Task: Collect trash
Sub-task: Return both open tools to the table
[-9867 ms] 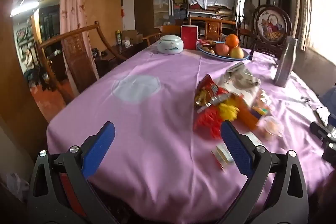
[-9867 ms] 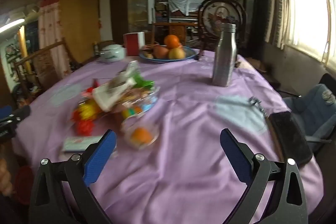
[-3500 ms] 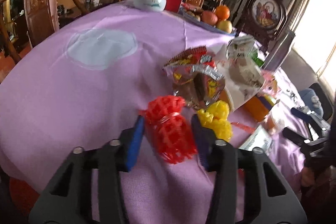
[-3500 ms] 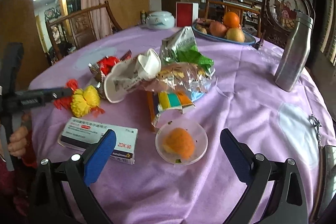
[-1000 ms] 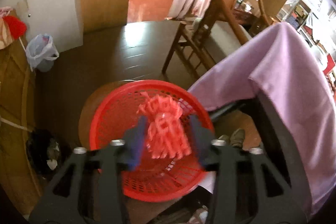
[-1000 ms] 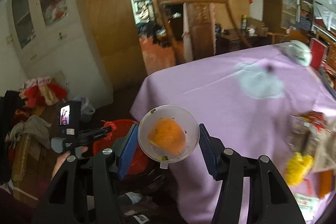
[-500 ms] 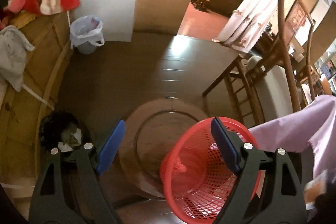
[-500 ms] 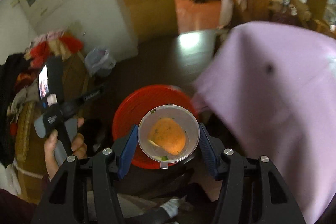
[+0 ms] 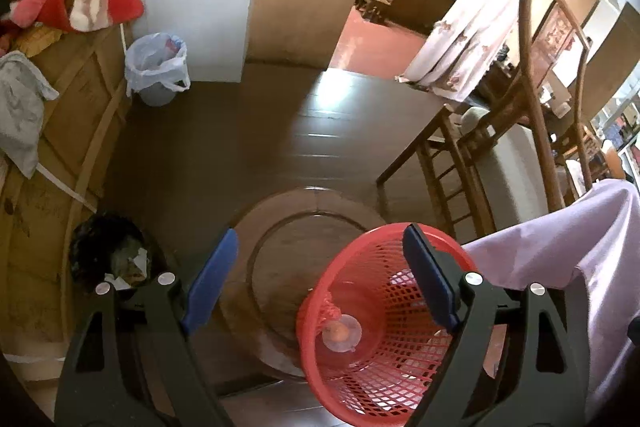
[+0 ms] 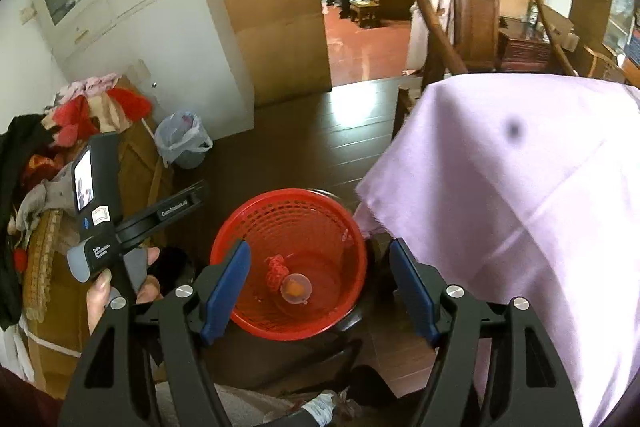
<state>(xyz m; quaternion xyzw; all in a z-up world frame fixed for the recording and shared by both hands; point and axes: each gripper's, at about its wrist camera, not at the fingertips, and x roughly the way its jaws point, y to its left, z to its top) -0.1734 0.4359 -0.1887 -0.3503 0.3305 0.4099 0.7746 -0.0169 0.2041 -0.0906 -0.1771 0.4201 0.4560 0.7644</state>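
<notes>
A red mesh basket (image 10: 289,263) stood upright on the dark floor beside the table's lilac cloth, as you looked down into it. On its bottom lay a clear round cup (image 10: 296,287) with orange food inside, touching a crumpled red net (image 10: 276,270).
</notes>
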